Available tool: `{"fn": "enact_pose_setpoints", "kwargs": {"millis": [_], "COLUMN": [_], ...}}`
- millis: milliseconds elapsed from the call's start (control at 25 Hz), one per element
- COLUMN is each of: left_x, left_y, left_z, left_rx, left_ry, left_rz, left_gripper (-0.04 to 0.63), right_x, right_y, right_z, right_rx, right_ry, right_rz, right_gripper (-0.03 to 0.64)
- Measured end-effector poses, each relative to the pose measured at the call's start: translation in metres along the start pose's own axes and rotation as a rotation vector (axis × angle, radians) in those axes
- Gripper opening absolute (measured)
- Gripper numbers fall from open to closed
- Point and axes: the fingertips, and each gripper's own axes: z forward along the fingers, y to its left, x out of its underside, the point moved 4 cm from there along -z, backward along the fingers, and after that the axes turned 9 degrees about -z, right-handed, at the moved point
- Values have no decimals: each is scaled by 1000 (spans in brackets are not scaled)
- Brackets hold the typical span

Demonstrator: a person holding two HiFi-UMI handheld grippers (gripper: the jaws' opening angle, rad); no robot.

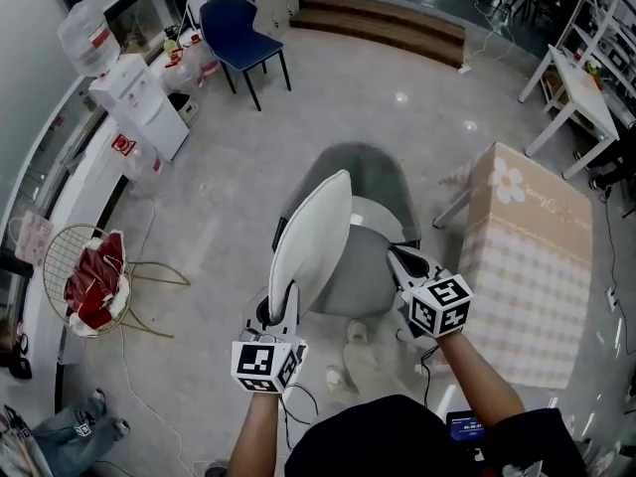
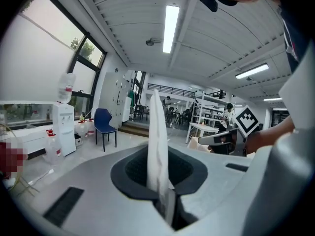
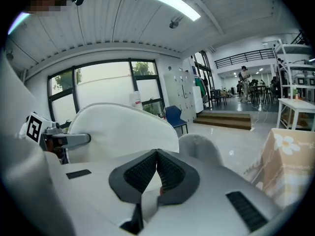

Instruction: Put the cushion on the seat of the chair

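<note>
A white cushion stands on edge above the grey chair, over the left side of its seat. My left gripper is shut on the cushion's near lower edge. In the left gripper view the cushion rises thin and upright from between the jaws of the left gripper. My right gripper hangs over the seat's right side, shut with nothing in it and apart from the cushion. In the right gripper view its jaws meet at the tips of the right gripper, with the cushion to the left and the chair back beyond.
A table with a checked, flower-print cloth stands close to the chair's right. A wire basket with red cloth lies at the left. Farther off are a water dispenser, a blue chair, a white table and steps.
</note>
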Motion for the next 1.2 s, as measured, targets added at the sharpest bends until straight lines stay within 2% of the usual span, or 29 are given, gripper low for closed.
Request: {"fn": "enact_pose_setpoints", "kwargs": {"millis": [360, 600, 1200], "left_x": [40, 65, 109], "left_y": [5, 6, 13], "left_z": [19, 37, 73], "left_rx": [5, 7, 4], "left_ry": [94, 138, 214], "left_rz": [2, -42, -23], "left_gripper": [51, 51, 51], "right_x": [40, 70, 125], "right_y": [-11, -21, -33], "right_z": [12, 23, 54], "right_rx": [0, 2, -21], "right_ry": [77, 119, 152], "right_rz": [43, 80, 145], "right_gripper": [18, 18, 18]}}
